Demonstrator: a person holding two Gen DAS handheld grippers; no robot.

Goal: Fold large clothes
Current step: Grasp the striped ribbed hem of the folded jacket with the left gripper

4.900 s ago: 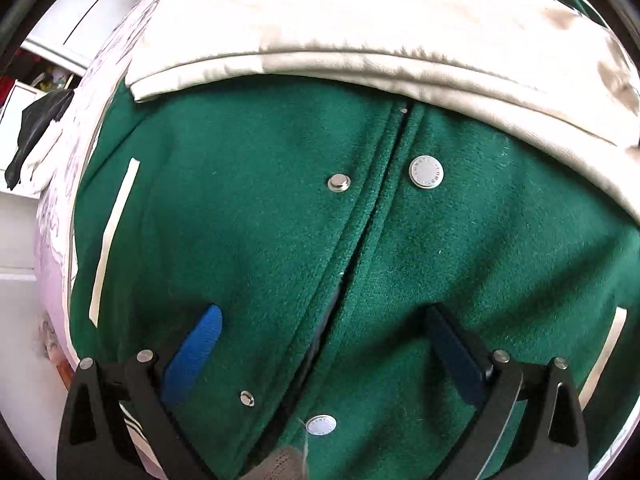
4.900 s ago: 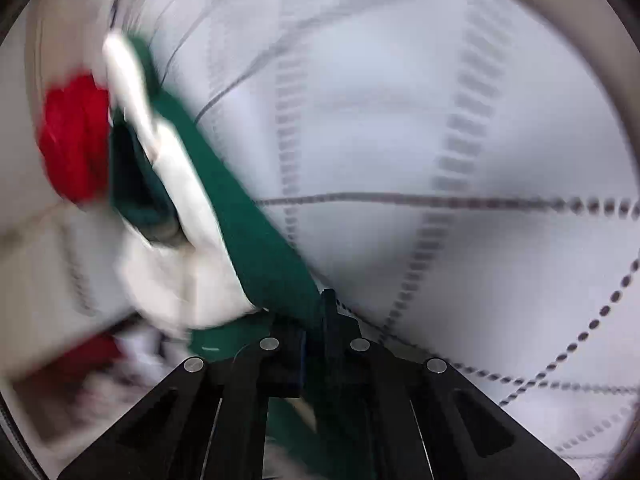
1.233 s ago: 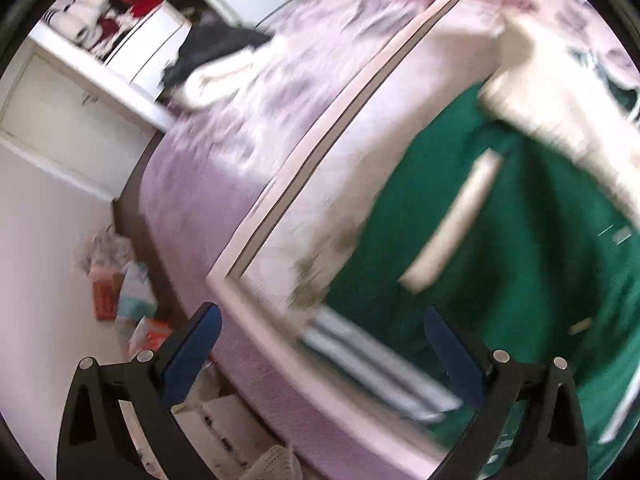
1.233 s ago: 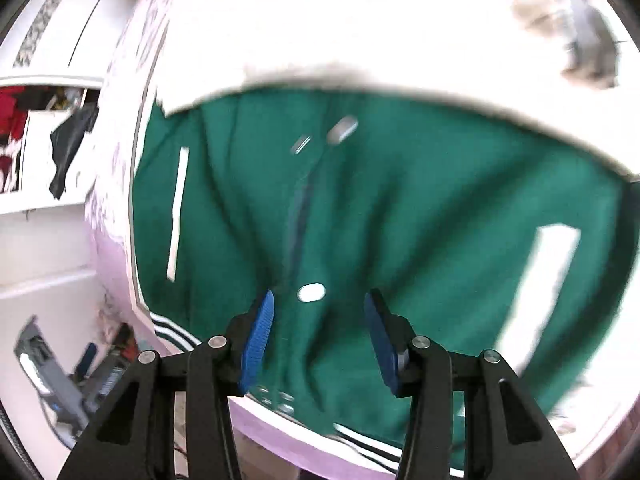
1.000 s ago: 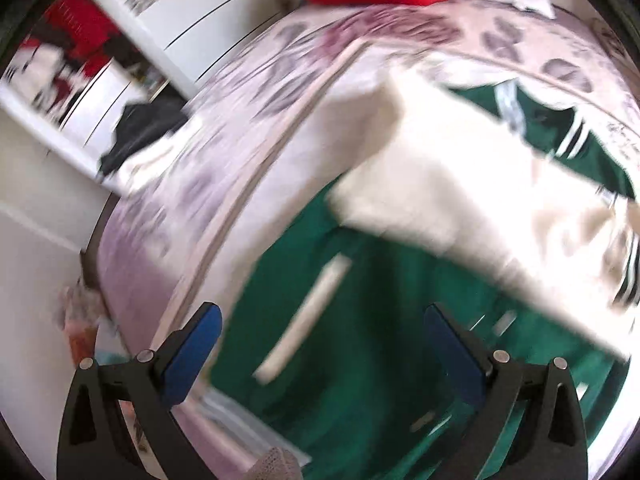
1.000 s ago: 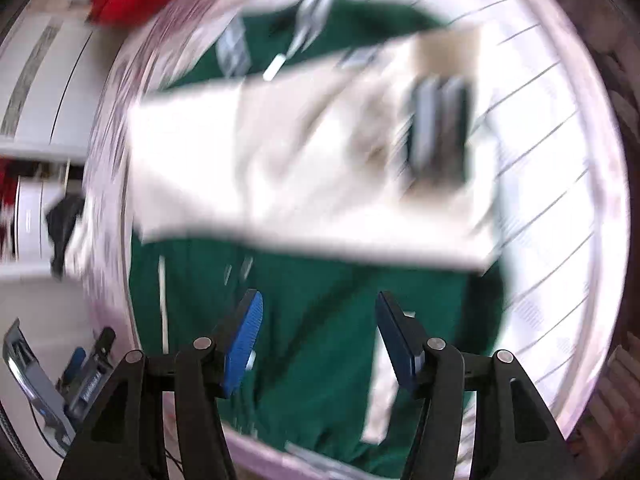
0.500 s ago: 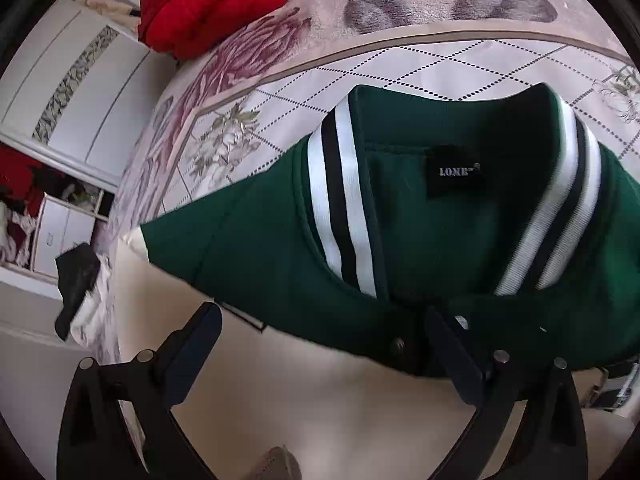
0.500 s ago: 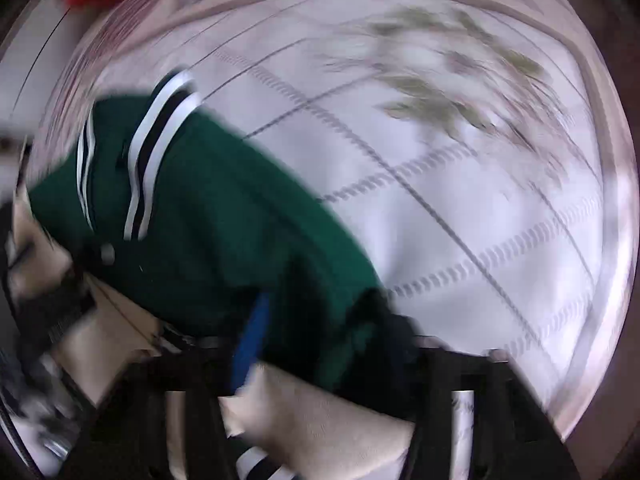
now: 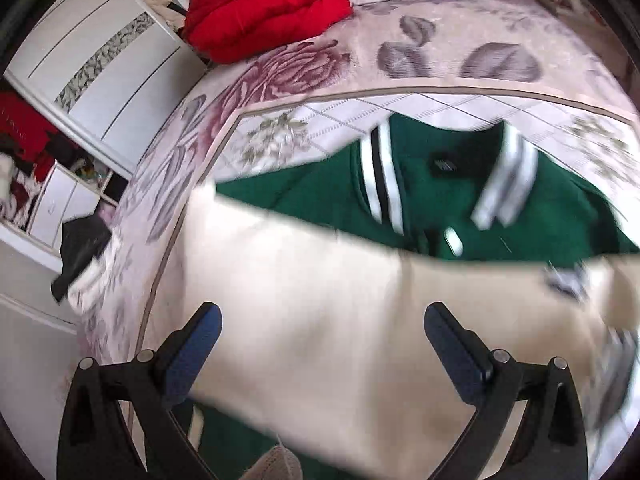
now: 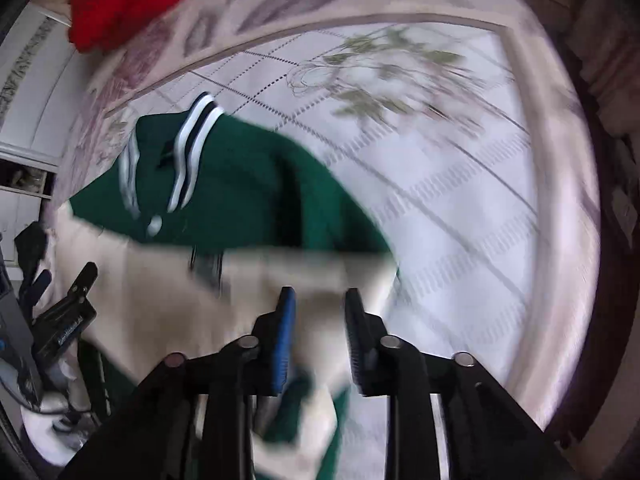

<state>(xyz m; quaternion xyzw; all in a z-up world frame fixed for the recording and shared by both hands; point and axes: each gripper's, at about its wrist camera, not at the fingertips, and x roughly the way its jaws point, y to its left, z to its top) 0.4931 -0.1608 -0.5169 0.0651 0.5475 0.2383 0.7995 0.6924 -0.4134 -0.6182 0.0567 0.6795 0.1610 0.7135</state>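
Green varsity jacket (image 9: 328, 196) lies flat on the bed (image 9: 460, 52), cream sleeves (image 9: 320, 304) folded across its front, striped collar (image 9: 380, 176) at the far side. Left claw (image 9: 320, 328) spread wide over the sleeves, gripping nothing. Right claw (image 10: 318, 308) partly open above the sleeve's right end, empty. Red bundle (image 9: 264, 4) far left.

Cream sleeves (image 9: 320, 304) hide the varsity jacket's (image 9: 432, 184) lower body; its collar label (image 9: 442, 166) is blurred unreadable.
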